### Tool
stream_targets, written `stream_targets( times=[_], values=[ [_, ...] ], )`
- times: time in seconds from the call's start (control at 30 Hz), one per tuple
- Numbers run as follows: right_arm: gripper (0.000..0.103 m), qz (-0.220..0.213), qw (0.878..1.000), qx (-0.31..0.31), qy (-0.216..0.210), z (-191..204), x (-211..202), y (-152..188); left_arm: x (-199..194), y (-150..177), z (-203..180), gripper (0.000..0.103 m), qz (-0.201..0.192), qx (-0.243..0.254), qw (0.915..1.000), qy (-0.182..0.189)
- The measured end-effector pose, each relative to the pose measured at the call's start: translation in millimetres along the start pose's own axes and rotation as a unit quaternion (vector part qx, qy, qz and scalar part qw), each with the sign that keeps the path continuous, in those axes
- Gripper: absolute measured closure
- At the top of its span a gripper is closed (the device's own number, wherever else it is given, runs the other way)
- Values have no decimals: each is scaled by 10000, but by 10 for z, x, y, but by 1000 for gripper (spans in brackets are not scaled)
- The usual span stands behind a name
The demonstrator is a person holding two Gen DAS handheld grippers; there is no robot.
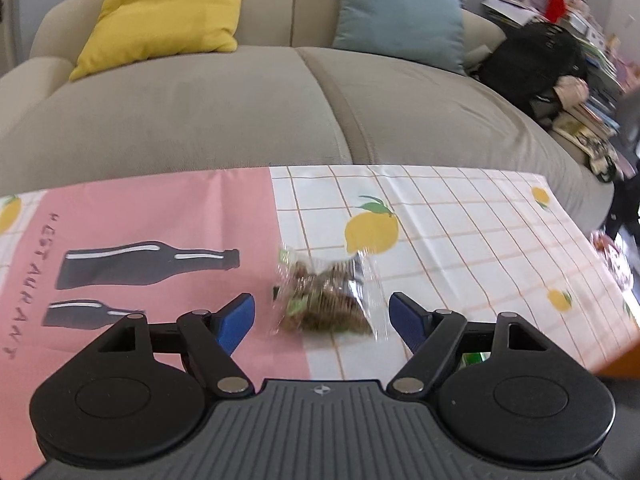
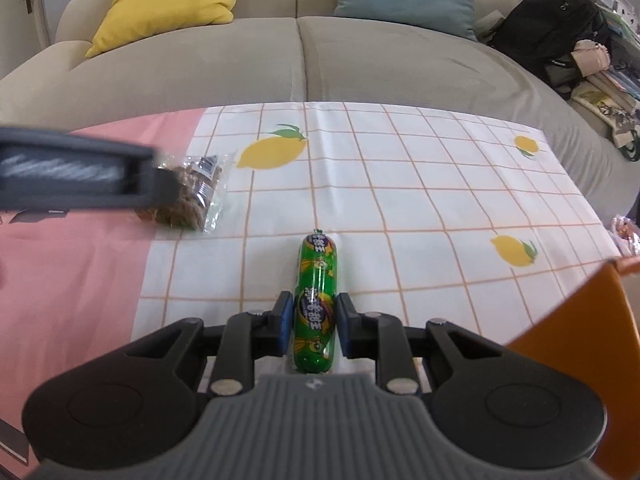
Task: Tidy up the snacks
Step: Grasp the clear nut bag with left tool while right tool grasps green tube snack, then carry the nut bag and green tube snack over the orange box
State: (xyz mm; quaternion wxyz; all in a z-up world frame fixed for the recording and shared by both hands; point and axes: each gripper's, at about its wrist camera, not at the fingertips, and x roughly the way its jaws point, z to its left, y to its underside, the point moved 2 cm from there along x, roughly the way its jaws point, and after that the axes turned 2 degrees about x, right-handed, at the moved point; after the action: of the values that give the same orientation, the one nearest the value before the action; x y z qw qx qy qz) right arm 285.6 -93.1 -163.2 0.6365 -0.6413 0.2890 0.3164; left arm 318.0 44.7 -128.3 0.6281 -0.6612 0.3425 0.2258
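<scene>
Left wrist view: the left gripper spreads its fingers wide around a clear cookie bag lying on the bench, untouched, nothing blocking. The right gripper clamps a green sausage, long axis pointing ahead along the fingers, orange bin just right.

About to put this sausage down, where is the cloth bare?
Bare checked tablecloth runs from the green-wrapped sausage, held in the right gripper, out to the small lemon prints and the sofa-side edge. It is crowded on the left, where the clear bag of brown snacks sits under the open left gripper.
</scene>
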Motion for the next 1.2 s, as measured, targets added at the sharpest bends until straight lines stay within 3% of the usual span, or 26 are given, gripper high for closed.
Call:
stream_targets(
  times=[0.2,0.4,0.53,0.63,0.7,0.77,0.8,0.9,1.0,1.07,1.2],
  values=[
    [82,42,10000,24,-77,4,38,2,322,-1,5,12,197,67,9996,-204],
    [82,14,9999,-3,-123,-9,41,7,414,48,86,15,228,-173,9996,-2],
    [79,19,9999,-36,-142,-5,16,8,401,48,69,39,139,-99,9999,27],
    [79,24,9998,-27,-175,-11,22,2,364,80,69,48,157,1,9999,-50],
    [72,42,9997,57,-242,-29,16,1,315,123,88,51,212,-31,9998,-44],
    [55,76,9991,144,-393,-34,12,8,225,197,113,53,289,-135,9995,-55],
    [54,70,9989,134,-441,-25,10,19,175,238,125,54,319,-191,9993,-69],
    [56,-50,9994,-73,-321,24,-9,84,-22,392,112,56,389,-117,9989,-231],
    [66,-127,9995,-13,-294,13,-40,121,-196,565,133,57,548,-289,9978,-220],
    [80,-132,9996,22,-248,-3,-50,126,-295,653,131,57,593,-365,9973,-225],
    [81,-39,9995,52,-323,-10,-122,184,-470,824,119,58,646,-514,9964,-214]
  ],
)
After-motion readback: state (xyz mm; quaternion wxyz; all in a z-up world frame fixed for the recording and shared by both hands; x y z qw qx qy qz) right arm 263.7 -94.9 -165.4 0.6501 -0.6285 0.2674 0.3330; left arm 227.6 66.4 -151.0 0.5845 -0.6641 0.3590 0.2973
